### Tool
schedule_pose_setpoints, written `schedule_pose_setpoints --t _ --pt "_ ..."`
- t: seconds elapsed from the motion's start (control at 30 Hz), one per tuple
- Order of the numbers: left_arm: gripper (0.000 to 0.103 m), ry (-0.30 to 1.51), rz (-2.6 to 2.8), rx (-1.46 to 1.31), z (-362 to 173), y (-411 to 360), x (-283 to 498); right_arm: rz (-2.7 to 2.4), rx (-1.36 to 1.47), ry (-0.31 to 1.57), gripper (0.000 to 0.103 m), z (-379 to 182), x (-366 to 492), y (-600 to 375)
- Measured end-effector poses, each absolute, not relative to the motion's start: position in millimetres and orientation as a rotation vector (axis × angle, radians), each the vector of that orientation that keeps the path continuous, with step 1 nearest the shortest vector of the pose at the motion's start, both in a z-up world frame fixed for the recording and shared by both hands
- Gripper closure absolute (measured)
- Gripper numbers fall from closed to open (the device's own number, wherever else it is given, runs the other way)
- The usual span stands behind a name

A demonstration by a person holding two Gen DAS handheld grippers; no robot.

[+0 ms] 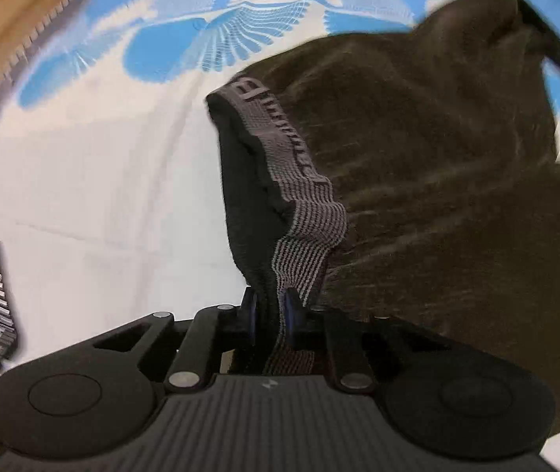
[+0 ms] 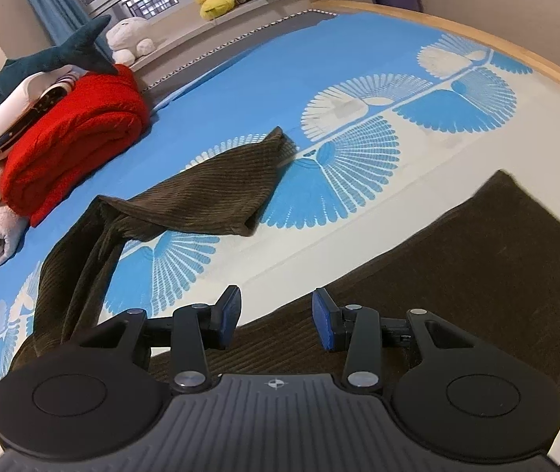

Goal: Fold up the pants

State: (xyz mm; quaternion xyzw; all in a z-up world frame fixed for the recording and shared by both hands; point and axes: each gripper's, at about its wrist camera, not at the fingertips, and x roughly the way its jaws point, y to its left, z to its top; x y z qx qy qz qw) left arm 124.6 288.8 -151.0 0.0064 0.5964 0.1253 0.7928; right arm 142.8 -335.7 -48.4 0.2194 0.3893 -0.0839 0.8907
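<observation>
Two grippers: left gripper (image 1: 271, 316) clamps the pants (image 1: 417, 157) waistband (image 1: 303, 236); right gripper (image 2: 276, 320) gapes above them.

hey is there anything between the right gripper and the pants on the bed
Nothing visible. The right gripper is open just above the brown pants, with only bare corduroy under its fingers. The red blanket lies far off to the side.

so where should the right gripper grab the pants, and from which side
Probably the near straight edge of the pants panel just ahead of the open right gripper. Come down from above, one finger under the edge: the cloth lies flat on the bedsheet, so only the border offers a pinchable lip.
</observation>
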Motion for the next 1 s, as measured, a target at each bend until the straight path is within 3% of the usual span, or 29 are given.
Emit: schedule_pose_setpoints --t 0.07,0.1,0.13,0.17,0.23,0.43,0.5,0.6,0.77,0.87,0.9,0.93,1.0 --pt "0.072 1.312 0.309 0.063 -154.0 285.1 127.7 -0.181 0.463 0.804 0.061 -49.8 145.2 -338.1" --pt "0.072 1.29 0.33 0.086 -148.1 281.7 128.2 -0.186 0.465 0.797 0.067 -50.0 146.2 -339.1" --pt "0.068 1.256 0.358 0.105 -138.4 278.6 129.9 -0.186 0.471 0.791 0.08 -50.2 147.6 -340.1" --pt "0.061 1.2 0.397 0.119 -124.2 274.4 131.1 -0.184 0.478 0.785 0.085 -50.6 148.8 -340.5" --pt "0.058 1.108 0.451 0.082 -97.7 264.3 140.6 -0.182 0.497 0.763 0.091 -51.1 151.9 -341.9" --pt "0.058 0.946 0.201 -0.161 -42.5 197.0 194.8 -0.133 0.571 0.745 0.088 -62.5 178.0 -344.5" --pt "0.059 0.903 0.087 -0.211 -47.1 172.2 211.7 -0.128 0.603 0.749 0.088 -69.3 188.5 -344.6" --pt "0.076 0.978 -0.026 -0.139 -77.8 130.8 238.5 -0.126 0.658 0.767 0.088 -83.4 206.9 -344.7" --pt "0.076 0.979 -0.069 -0.118 -92.1 99.4 273.5 -0.14 0.72 0.771 0.088 -107.2 249.3 -346.3" --pt "0.073 0.979 -0.05 -0.089 -109.1 85.0 286.8 -0.14 0.75 0.783 0.084 -122.7 278.4 -347.6" --pt "0.071 0.988 -0.052 -0.087 -115.5 82.9 294.2 -0.14 0.763 0.787 0.078 -128.5 287.0 -348.3" --pt "0.065 0.998 -0.052 -0.091 -120.7 80.2 301.4 -0.143 0.777 0.791 0.07 -134.4 294.1 -348.3" --pt "0.056 1.015 -0.044 -0.092 -128.6 71.8 310.2 -0.145 0.804 0.818 0.065 -147.5 309.1 -347.8"
